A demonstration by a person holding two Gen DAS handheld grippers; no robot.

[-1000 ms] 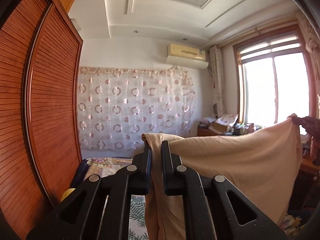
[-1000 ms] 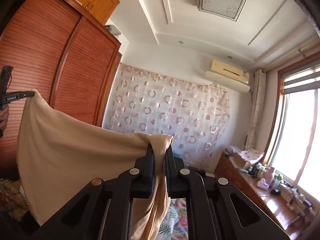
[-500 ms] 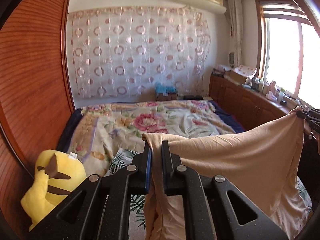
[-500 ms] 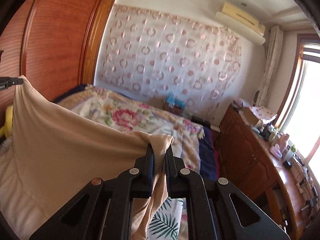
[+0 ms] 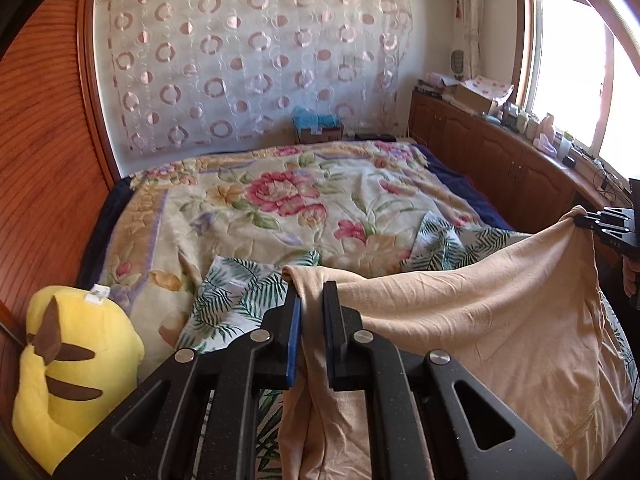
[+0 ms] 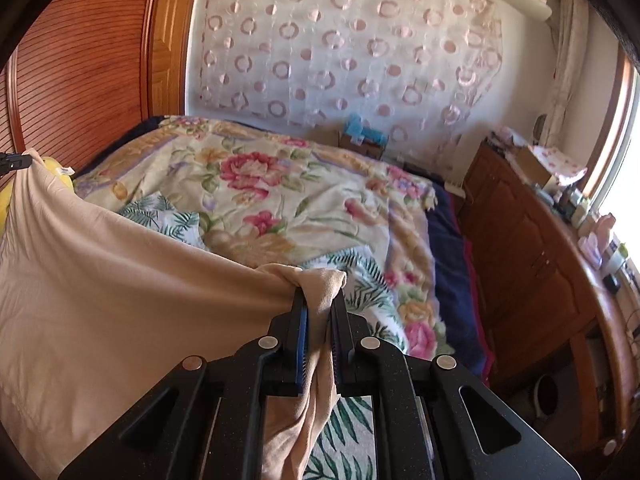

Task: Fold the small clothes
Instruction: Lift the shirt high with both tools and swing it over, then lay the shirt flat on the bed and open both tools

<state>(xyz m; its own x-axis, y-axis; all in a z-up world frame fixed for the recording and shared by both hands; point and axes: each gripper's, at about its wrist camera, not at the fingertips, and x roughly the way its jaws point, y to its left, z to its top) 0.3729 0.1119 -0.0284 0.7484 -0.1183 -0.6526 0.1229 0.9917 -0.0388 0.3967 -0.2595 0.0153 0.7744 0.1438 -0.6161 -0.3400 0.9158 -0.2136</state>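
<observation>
A bed (image 5: 280, 208) under a floral quilt fills both views. Above it a beige garment (image 5: 500, 320) hangs stretched between the tools. The left tool (image 5: 311, 300) is clamped on one top corner, the right tool (image 6: 319, 304) on the other. A yellow plush (image 5: 68, 364), possibly leaning on the wardrobe, sits at the bed's left edge.

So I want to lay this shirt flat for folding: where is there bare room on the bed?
The floral quilt lies open from the leaf-print sheet back to the curtain wall. The near left holds the yellow plush; the beige shirt hangs stretched between left gripper and right gripper.
</observation>
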